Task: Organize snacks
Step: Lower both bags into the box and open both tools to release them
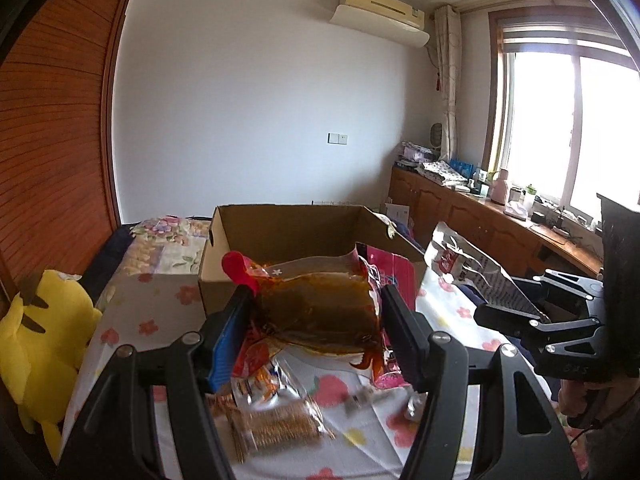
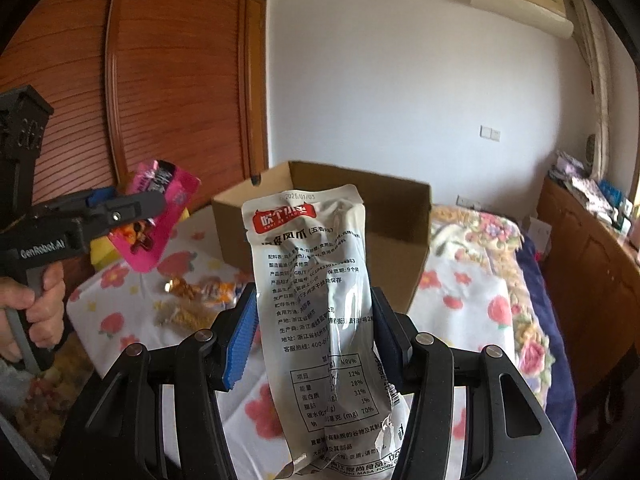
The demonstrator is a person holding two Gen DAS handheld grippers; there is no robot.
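A: Your left gripper (image 1: 316, 320) pinches the pink snack packet (image 1: 320, 304) above the bed (image 1: 132, 312), near the open cardboard box (image 1: 288, 224).

B: And the right?

A: Your right gripper (image 2: 312, 332) clamps the grey pouch (image 2: 316, 280) upright before the box, probably for dropping in. Loose snacks (image 2: 192, 300) lie at left.

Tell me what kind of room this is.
Most likely a home bedroom: a bed under a floral sheet, a louvered wooden wardrobe, and a wall air conditioner by the curtained window.
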